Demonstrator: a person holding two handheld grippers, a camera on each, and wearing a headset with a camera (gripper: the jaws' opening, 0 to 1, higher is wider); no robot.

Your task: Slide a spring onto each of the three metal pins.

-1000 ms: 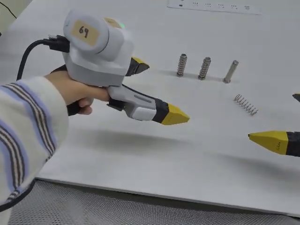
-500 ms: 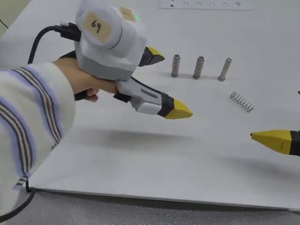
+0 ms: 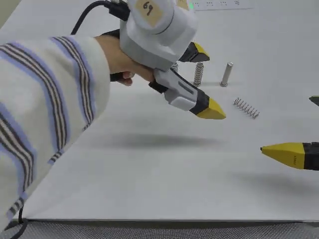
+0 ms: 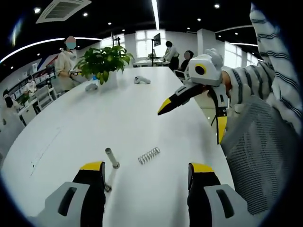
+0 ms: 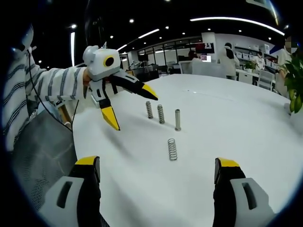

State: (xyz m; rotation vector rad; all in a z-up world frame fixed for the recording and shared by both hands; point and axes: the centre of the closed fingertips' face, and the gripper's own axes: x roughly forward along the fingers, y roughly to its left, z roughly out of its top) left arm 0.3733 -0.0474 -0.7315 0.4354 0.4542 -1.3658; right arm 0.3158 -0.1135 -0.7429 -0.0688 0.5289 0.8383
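Evidently only the upper-right pin (image 3: 227, 73) stands bare; left tongs (image 3: 207, 79) and right tongs (image 5: 156, 165) gape wide, so next must pinch the loose spring (image 3: 246, 108).

Open office with ceiling strip lights (image 4: 154, 10), a long white table (image 4: 118, 109) (potted plant (image 4: 102, 59) on it).

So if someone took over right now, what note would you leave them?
Left gripper: open, empty, held above the table near the pins.
Right gripper: open, empty, facing the spring.
Done: end pin and middle pin carry springs.
Left: the spring lies flat on the table, apart from the bare pin. Pick it up and slide it on.
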